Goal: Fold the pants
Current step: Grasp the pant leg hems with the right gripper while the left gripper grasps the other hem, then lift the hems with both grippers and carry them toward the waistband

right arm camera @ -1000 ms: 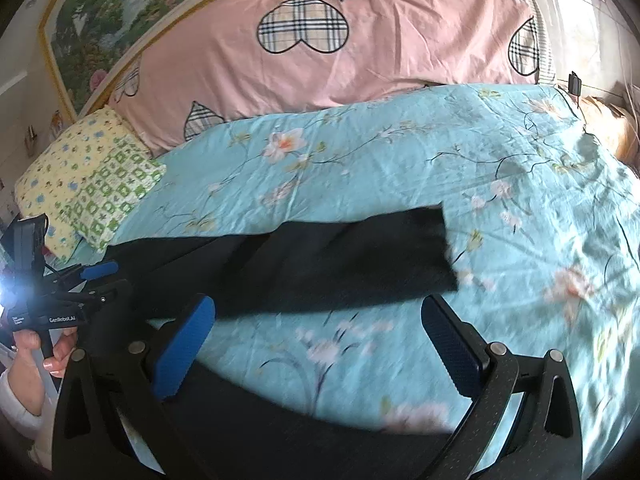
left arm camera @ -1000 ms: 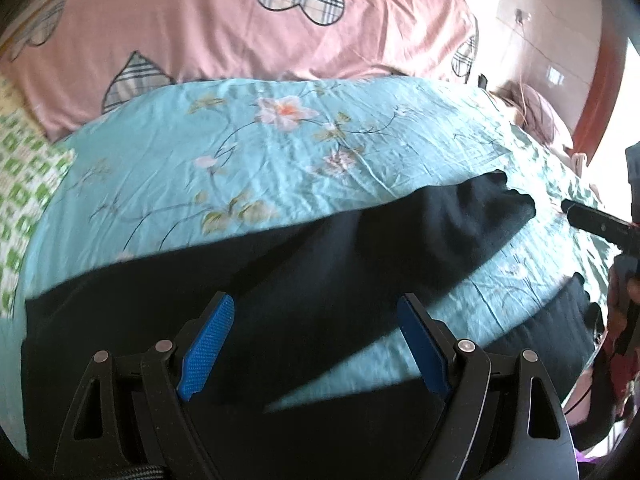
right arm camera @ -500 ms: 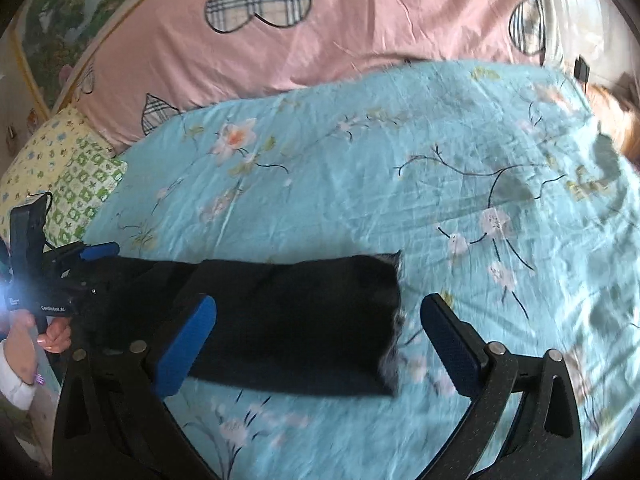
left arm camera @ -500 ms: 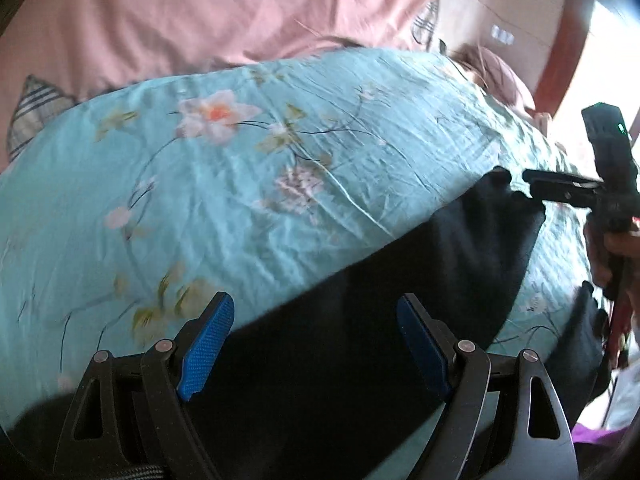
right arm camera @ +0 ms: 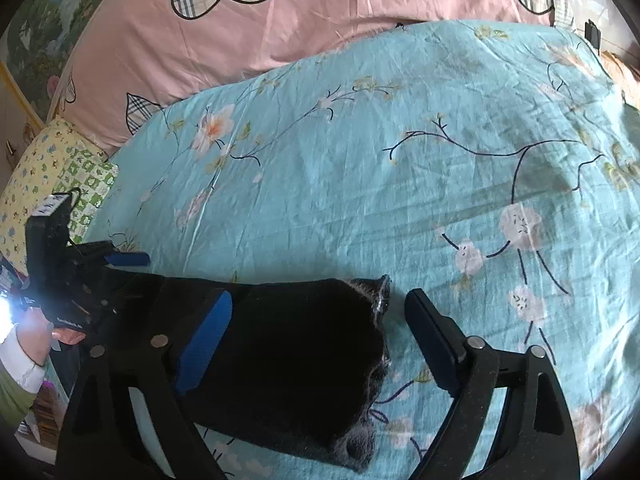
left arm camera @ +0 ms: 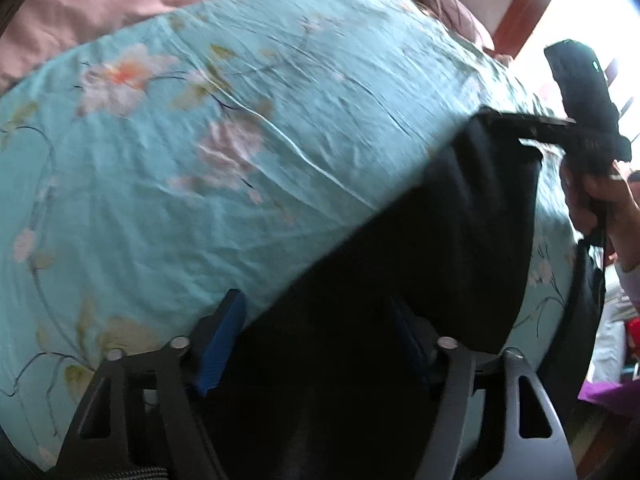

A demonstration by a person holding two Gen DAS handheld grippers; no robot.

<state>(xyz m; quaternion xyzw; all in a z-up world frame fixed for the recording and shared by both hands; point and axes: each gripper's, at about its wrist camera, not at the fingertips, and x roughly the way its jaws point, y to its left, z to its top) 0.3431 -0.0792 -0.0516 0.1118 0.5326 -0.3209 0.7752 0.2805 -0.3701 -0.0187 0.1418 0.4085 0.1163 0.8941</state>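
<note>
Closing in on the far leg of the black pants (right arm camera: 288, 352), both grippers have dropped much nearer the cloth vs a sec ago. Right gripper (right arm camera: 320, 344) now straddles the hem end of that leg, fingers wide apart w/ nothing pinched yet; left gripper (left arm camera: 316, 336) sits low over the same leg further up, jaws also spread, fabric filling the gap between them. Pants lie on the teal floral sheet (right arm camera: 400, 152); second leg only shows as a dark strip at the right edge of the left view. Judging from this, the approach is about over and the pinch comes next (prob to lift this leg over onto the other one). Writing: a small white label on the left gripper's body in the right view, too blurred/glared to read; white tag on top, also illegible. No brand visible on the pants
</note>
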